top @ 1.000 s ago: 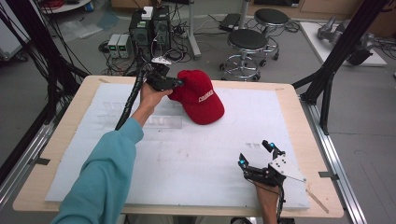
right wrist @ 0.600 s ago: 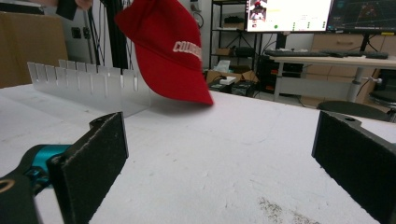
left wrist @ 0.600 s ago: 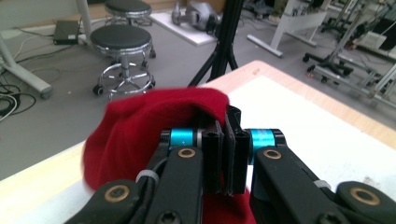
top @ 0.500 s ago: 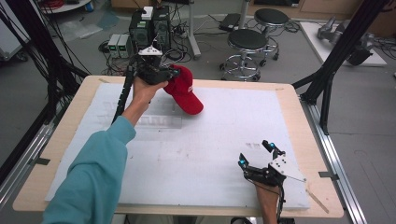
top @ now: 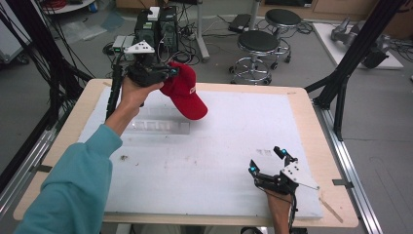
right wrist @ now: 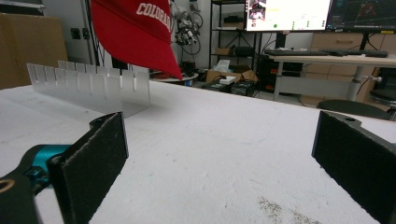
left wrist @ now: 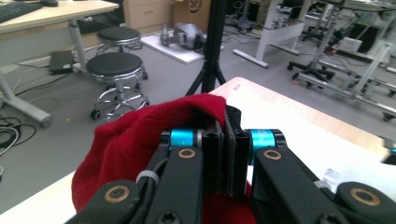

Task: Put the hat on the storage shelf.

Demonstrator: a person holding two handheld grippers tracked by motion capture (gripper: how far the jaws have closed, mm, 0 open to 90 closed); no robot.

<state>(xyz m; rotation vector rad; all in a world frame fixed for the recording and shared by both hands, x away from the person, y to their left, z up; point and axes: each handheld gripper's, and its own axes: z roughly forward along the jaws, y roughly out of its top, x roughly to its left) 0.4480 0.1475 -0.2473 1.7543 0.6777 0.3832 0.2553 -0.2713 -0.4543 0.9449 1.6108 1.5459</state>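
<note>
White matting covers my bench [top: 219,161]; a clear slotted rack [top: 159,126] stands near its far left. My left tongs [top: 168,72] pinch the red cap [top: 187,92] aloft above the far edge. My right tongs [top: 267,160] rest spread near the front right corner, open matting between.

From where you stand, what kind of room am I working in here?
Most likely a robotics or data-collection lab. The padded table stands inside a black frame, electronics boxes with tangled cables sit on the floor behind it, and monitors glow on a desk nearby, with round stools around.
</note>
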